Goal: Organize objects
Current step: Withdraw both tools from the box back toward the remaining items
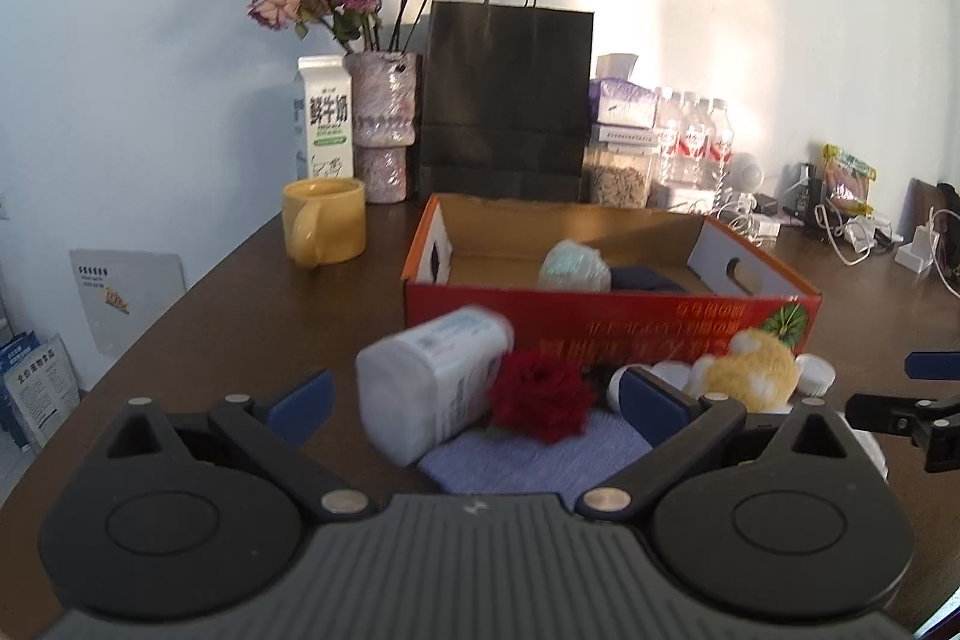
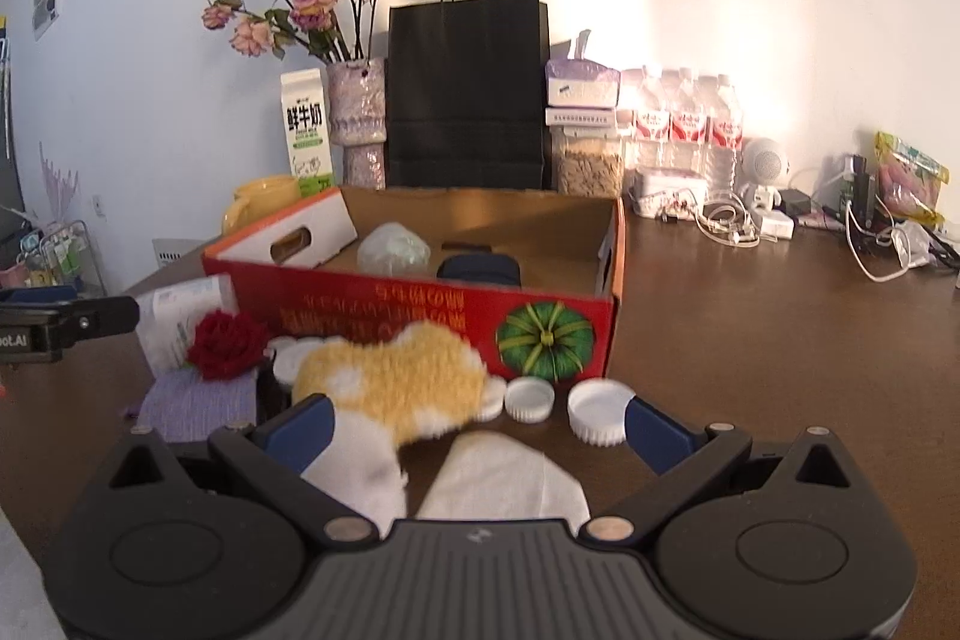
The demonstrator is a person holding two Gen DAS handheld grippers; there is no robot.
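A dark brown wooden tabletop [image 1: 252, 292] held a shallow red cardboard box [image 1: 606, 322] with an open top, and inside it lay a pale crumpled plastic-wrapped bundle [image 1: 573, 265] beside a dark navy folded item [image 1: 645, 278]. In front of the box, a white plastic bottle with a printed label [image 1: 429, 385] lay tilted on its side, blurred, between the spread fingers of the left tool [image 1: 474, 403], which gripped nothing. Just beside the bottle sat a dark red fabric rose [image 1: 540, 394], resting on a lavender knitted cloth [image 1: 534, 463]. To the right, a fluffy yellow and white plush toy [image 2: 390, 376] lay against the box front, touching the near finger of the right tool [image 2: 477, 421], whose fingers also stood wide apart. Two white ribbed plastic caps [image 2: 600, 409] sat next to the toy, and a white paper tissue [image 2: 504, 478] lay close under the right tool. Behind the box stood a yellow ceramic mug [image 1: 324, 226], a white milk carton [image 1: 323, 118], a vase of dried pink roses [image 1: 381, 124] and a black paper bag [image 1: 504, 100].
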